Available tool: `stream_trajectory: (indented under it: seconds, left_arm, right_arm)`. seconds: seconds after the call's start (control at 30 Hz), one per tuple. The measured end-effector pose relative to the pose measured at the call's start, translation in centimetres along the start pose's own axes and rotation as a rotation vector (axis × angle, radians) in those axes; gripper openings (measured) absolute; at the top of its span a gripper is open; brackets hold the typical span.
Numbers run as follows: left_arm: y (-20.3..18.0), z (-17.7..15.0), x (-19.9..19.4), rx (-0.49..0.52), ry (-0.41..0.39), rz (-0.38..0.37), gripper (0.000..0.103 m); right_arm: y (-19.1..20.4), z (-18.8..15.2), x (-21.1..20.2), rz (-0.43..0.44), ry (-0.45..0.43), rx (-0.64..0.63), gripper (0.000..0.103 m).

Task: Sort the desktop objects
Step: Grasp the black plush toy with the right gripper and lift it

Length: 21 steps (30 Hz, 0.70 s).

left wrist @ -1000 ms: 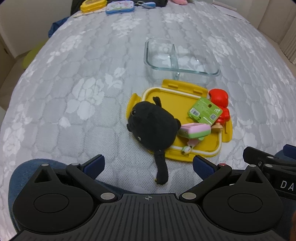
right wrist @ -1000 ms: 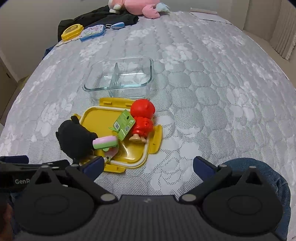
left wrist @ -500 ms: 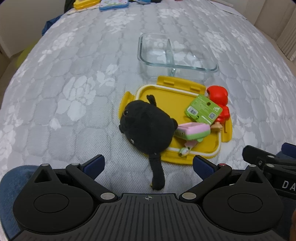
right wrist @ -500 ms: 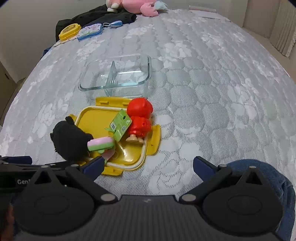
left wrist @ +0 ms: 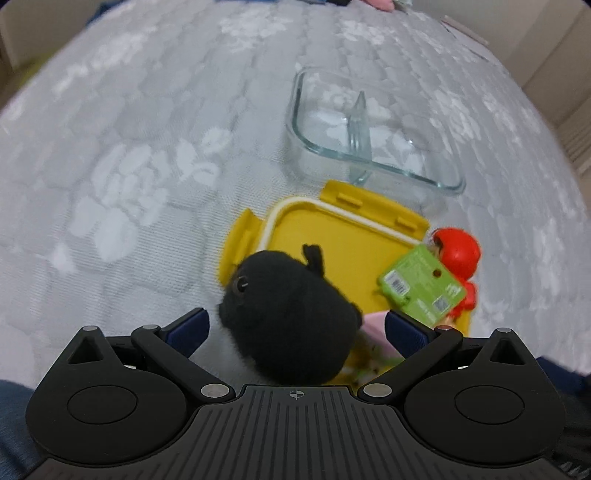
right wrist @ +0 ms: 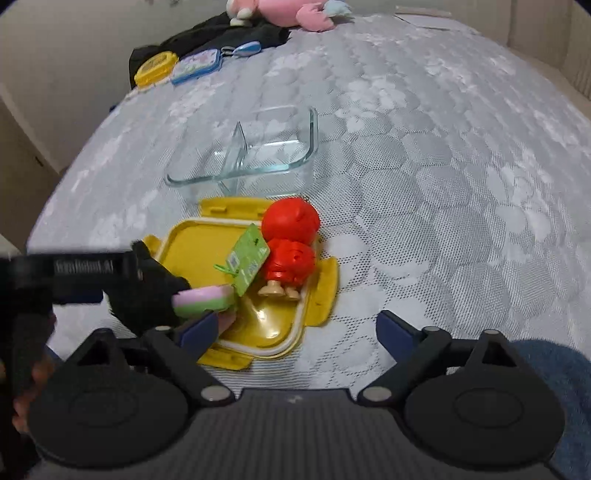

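Observation:
A black plush toy lies on the left edge of a yellow lid on the quilted bed. My left gripper is open and the plush sits between its fingers, which do not press on it. The lid also holds a red figure with a green tag and a pink-and-green toy. Behind the lid stands a divided glass container, both halves bare. My right gripper is open over the lid's near right corner, holding nothing. In the right wrist view the left gripper's finger reaches the plush.
At the bed's far end lie a pink plush, dark clothing, a yellow case and a blue case. A blue-jeaned knee shows at the lower right. Grey quilt surrounds the lid and container.
My left gripper has moved forward and down, so the black plush now sits between its open fingers. My right gripper has come slightly closer to the lid.

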<state>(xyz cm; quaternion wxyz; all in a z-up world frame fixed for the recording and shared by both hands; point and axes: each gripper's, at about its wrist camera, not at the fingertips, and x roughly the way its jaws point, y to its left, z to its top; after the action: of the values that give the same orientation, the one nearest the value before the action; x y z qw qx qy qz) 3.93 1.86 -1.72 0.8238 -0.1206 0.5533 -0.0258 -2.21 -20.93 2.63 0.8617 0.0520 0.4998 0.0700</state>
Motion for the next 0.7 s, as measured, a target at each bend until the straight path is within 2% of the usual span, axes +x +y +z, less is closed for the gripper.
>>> stream_trajectory:
  seconds: [0.07,0.17,0.27,0.37,0.43,0.5,0.57,0.63,0.7]
  left_arm:
    - [0.3,0.0,0.5,-0.012,0.003,-0.027,0.103]
    - [0.6,-0.1,0.9,-0.005,-0.011,-0.009,0.103]
    - [0.9,-0.1,1.2,0.0,-0.028,0.016,0.103]
    - [1.5,0.0,1.3,-0.019,-0.034,0.014,0.103]
    - [2.2,0.2,0.5,-0.066,-0.069,-0.023,0.103]
    - [2.8,0.8,0.0,-0.089,-0.092,-0.026,0.103]
    - [3.1,1.7,-0.3,-0.092,-0.097,-0.006,0.103]
    - [3.1,3.1,-0.3,-0.067,-0.095,0.013,0.103]
    - [2.8,4.5,-0.5,-0.031,-0.125,0.028,0.103]
  right_arm:
    - [0.2,-0.2,0.6,-0.001,0.011,-0.022,0.087]
    - [-0.2,-0.4,1.3,0.06,0.027,0.004,0.081]
    - [-0.7,-0.4,1.5,0.125,0.013,0.036,0.081]
    - [-0.5,-0.6,0.7,0.145,-0.068,0.038,0.08]
    - [0.2,-0.8,-0.3,0.182,-0.184,-0.003,0.083]
    - [1.3,-1.0,-1.0,0.261,-0.274,-0.093,0.098]
    - [3.2,-0.5,-0.6,0.273,-0.219,-0.195,0.097]
    - [5.1,0.0,0.3,0.229,-0.191,-0.251,0.09]
    - [6.9,0.6,1.2,0.213,-0.184,-0.311,0.077]
